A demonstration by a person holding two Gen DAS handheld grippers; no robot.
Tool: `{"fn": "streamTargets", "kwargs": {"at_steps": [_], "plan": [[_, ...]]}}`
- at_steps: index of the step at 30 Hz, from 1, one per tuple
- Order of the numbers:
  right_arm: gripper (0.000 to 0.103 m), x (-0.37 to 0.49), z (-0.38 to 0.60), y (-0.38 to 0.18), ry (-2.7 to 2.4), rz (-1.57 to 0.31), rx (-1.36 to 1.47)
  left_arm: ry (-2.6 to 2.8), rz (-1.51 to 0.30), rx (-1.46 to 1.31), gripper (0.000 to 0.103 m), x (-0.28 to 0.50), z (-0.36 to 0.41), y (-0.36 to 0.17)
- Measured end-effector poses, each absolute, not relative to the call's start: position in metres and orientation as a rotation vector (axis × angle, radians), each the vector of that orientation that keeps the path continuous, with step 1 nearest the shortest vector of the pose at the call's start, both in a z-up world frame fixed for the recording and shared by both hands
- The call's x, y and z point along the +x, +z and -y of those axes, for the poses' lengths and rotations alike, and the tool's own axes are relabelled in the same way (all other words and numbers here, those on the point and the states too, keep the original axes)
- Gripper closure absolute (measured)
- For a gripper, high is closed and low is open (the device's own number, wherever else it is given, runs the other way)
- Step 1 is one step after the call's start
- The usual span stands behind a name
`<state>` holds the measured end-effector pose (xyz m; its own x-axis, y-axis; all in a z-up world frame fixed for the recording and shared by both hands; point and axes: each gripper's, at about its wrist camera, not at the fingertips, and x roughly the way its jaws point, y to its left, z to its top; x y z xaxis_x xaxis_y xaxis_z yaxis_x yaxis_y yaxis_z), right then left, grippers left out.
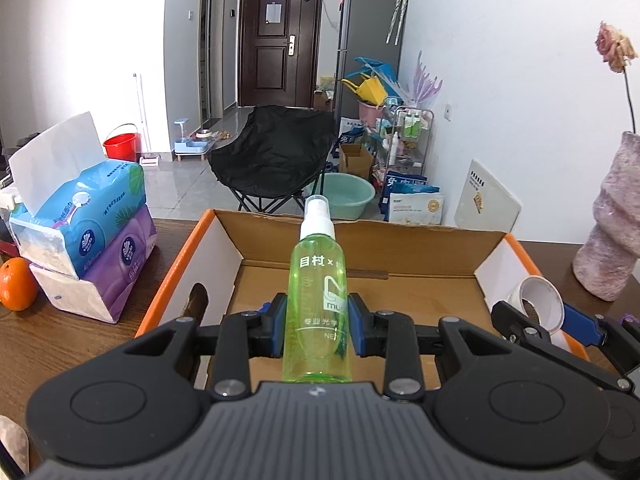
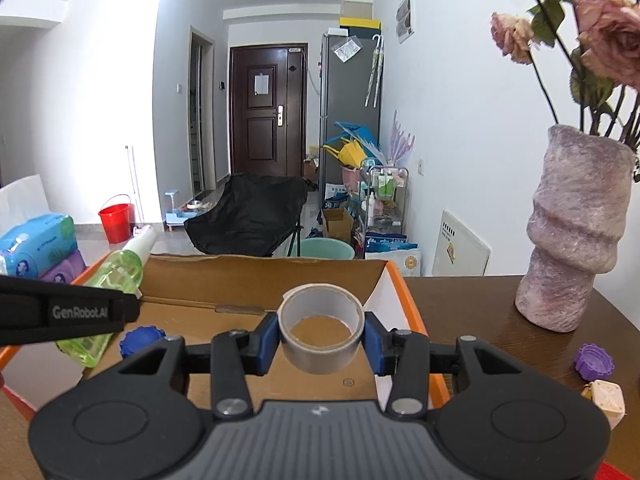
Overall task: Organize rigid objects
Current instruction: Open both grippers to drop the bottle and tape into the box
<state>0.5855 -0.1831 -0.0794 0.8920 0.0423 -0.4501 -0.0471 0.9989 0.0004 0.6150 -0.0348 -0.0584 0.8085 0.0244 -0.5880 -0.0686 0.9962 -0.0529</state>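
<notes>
left tongs clamp green spray bottle | right tongs clamp tape roll | both over cardboard box, frame centre, likely for drop-in

One spray bottle, one tape roll, one cardboard box, two bottle caps, blue and purple, one vase, one orange, two tissue packs.

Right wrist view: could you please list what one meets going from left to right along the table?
Tissue packs → green spray bottle → blue cap → tape roll → pink vase → purple cap → cream cube.
</notes>
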Motion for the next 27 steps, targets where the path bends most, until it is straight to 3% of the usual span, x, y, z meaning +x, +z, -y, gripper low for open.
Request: {"fn": "streamTargets", "kwargs": {"at_steps": [15,16,17,18,19,20,21,25,27], "plan": [[0.060,0.609,0.180,-0.094,0.045,-0.524,-0.021,0.079,-0.685,-0.043,0.071,0.637,0.031,-0.077],[0.057,0.609,0.181,-0.094,0.047,-0.529,-0.020,0.073,-0.692,-0.041,0.071,0.637,0.031,-0.077],[0.048,0.609,0.181,-0.094,0.049,-0.536,-0.019,0.072,-0.695,-0.042,0.070,0.636,0.031,-0.077],[0.043,0.609,0.182,-0.094,0.050,-0.541,-0.017,0.079,-0.688,-0.038,0.064,0.635,0.032,-0.077],[0.030,0.608,0.183,-0.094,0.049,-0.539,-0.015,0.088,-0.682,-0.031,0.047,0.634,0.032,-0.076],[0.019,0.606,0.184,-0.093,0.046,-0.532,-0.015,0.095,-0.674,-0.028,0.039,0.632,0.032,-0.075],[0.016,0.605,0.184,-0.093,0.041,-0.524,-0.018,0.109,-0.665,-0.024,0.027,0.630,0.030,-0.074],[0.004,0.601,0.184,-0.090,0.032,-0.508,-0.024,0.137,-0.643,-0.029,0.007,0.625,0.023,-0.069],[0.004,0.600,0.184,-0.090,0.030,-0.506,-0.027,0.150,-0.630,-0.036,0.002,0.623,0.019,-0.068]]}}
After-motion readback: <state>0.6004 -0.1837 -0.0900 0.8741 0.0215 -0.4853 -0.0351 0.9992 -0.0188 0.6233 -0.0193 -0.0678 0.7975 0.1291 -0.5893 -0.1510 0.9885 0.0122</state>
